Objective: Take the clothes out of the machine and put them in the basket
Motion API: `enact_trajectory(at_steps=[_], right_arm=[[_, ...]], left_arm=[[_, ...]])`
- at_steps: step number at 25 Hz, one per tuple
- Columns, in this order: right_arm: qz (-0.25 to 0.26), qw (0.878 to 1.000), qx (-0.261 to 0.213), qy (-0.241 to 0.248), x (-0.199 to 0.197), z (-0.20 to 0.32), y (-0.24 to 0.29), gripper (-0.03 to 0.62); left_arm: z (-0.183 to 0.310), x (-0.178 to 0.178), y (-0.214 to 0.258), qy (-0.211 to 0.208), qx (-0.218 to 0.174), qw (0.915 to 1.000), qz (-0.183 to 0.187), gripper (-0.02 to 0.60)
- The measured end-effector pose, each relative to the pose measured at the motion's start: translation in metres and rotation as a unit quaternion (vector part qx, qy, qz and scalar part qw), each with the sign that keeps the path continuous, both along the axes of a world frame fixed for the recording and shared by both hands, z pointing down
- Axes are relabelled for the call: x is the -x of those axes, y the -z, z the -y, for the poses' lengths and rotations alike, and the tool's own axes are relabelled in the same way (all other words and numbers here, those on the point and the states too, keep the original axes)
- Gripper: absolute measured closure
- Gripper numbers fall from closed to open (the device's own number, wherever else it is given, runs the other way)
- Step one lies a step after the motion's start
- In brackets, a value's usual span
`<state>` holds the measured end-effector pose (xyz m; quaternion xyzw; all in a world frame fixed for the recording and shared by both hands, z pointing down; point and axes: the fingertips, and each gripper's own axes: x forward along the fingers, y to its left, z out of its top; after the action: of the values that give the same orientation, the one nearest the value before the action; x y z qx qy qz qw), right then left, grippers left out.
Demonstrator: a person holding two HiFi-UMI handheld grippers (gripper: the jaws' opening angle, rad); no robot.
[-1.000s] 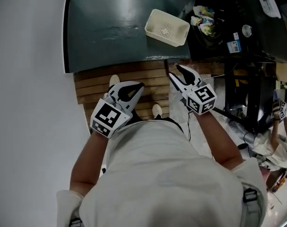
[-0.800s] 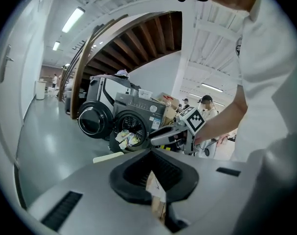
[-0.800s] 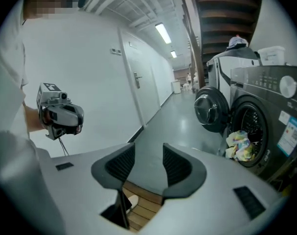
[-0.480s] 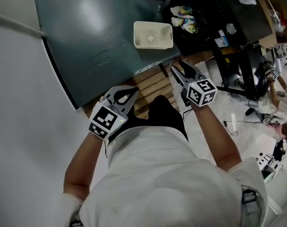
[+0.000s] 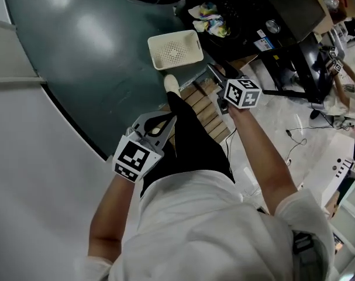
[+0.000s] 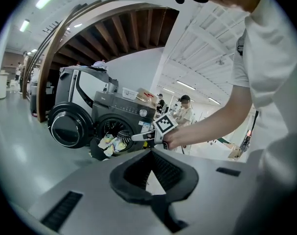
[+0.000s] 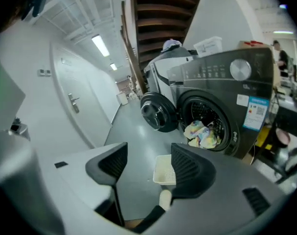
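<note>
A white perforated basket [image 5: 175, 48] [image 7: 164, 169] stands on the grey-green floor in front of a dark front-loading washing machine [image 7: 221, 82] [image 6: 119, 116]. Its round door [image 7: 158, 111] hangs open, and colourful clothes [image 5: 207, 17] [image 7: 202, 133] [image 6: 111, 142] spill from the drum mouth. My right gripper [image 5: 215, 75] [image 7: 148, 163] is open and its jaws have just been opening, with nothing between them; it points over the basket's near edge towards the machine. My left gripper [image 5: 164, 120] [image 6: 149, 155] hangs lower and further back, tips together, empty.
A slatted wooden platform [image 5: 203, 107] lies under my feet, and my leg and white shoe [image 5: 171, 84] reach onto the floor beside the basket. Black stands and cables [image 5: 300, 69] crowd the right. A white wall [image 5: 42, 174] runs along the left. People stand behind the machine [image 6: 185, 109].
Both grippers have travelled forward off the platform towards the basket and machine. The right jaws have spread wider. A leg has stepped forward between them, and the view has swung.
</note>
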<state>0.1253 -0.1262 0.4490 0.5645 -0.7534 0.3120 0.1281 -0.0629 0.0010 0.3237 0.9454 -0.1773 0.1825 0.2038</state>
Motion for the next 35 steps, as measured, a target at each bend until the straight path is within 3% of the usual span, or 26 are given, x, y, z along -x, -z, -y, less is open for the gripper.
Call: enact_trajectory(at_steps=[9, 18, 29, 35], right_arm=[[0.033, 0.987, 0.073, -0.139, -0.089, 0.117, -0.132, 0.296], [0.036, 0.968, 0.107, -0.225, -0.15, 0.211, -0.225, 0.229], [0.07, 0.928, 0.132, -0.342, -0.224, 0.287, -0.313, 0.097], [0.062, 0.911, 0.154, -0.378, -0.246, 0.315, -0.352, 0.079]], left_arm=[[0.104, -0.067, -0.057, -0.063, 0.036, 0.9973, 0.012, 0.584], [0.186, -0.129, -0.106, -0.136, 0.035, 0.99, 0.004, 0.584], [0.253, -0.153, -0.159, -0.146, 0.061, 0.9874, 0.002, 0.584], [0.27, -0.154, -0.183, -0.143, 0.077, 0.9867, -0.001, 0.584]])
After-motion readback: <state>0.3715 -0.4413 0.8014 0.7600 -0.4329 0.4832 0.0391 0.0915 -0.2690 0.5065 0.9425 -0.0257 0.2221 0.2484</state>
